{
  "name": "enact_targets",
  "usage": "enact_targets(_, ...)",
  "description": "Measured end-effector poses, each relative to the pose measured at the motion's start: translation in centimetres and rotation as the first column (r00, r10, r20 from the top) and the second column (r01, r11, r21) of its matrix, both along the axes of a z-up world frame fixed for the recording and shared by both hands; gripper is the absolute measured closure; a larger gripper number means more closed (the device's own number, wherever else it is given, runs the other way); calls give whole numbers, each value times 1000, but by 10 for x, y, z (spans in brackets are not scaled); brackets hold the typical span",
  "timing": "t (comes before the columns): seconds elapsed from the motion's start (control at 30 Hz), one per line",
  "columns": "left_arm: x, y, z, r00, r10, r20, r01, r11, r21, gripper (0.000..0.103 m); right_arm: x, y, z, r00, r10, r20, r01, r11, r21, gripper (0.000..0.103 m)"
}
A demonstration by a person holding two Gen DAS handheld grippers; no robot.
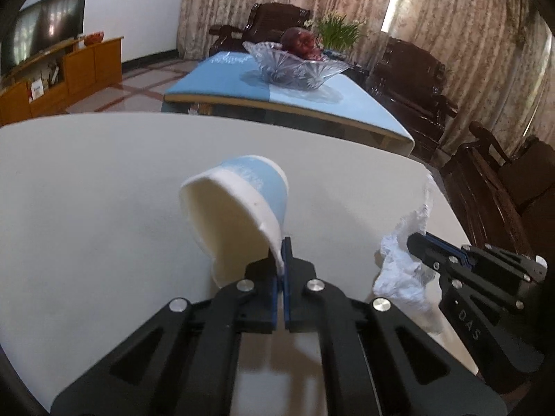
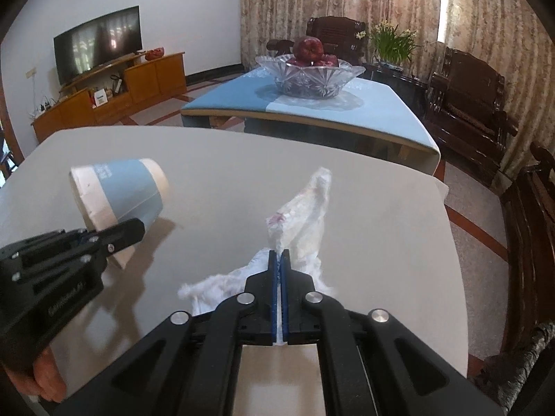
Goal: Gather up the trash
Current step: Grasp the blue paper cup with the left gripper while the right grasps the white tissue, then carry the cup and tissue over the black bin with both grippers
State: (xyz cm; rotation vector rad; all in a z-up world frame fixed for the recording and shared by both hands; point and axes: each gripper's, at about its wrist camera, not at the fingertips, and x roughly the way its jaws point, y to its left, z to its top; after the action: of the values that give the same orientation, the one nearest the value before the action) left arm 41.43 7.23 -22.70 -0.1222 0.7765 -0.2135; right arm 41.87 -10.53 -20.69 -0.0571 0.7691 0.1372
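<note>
cup: tilted, mouth toward camera, rim pinched by left gripper | right gripper: clamping tissue right of cup | table

Two close wrist views along the tongs, sharing the white table.

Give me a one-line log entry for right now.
left gripper: shut on paper cup rim | right gripper: shut on crumpled tissue | both over white table
</note>
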Motion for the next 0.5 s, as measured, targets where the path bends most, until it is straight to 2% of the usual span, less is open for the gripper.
enact_targets(0.5, -53, -12, 55, 999, 22, 43, -21, 1000, -18, 102, -43, -19, 57, 995, 14, 96, -19, 999, 51, 101)
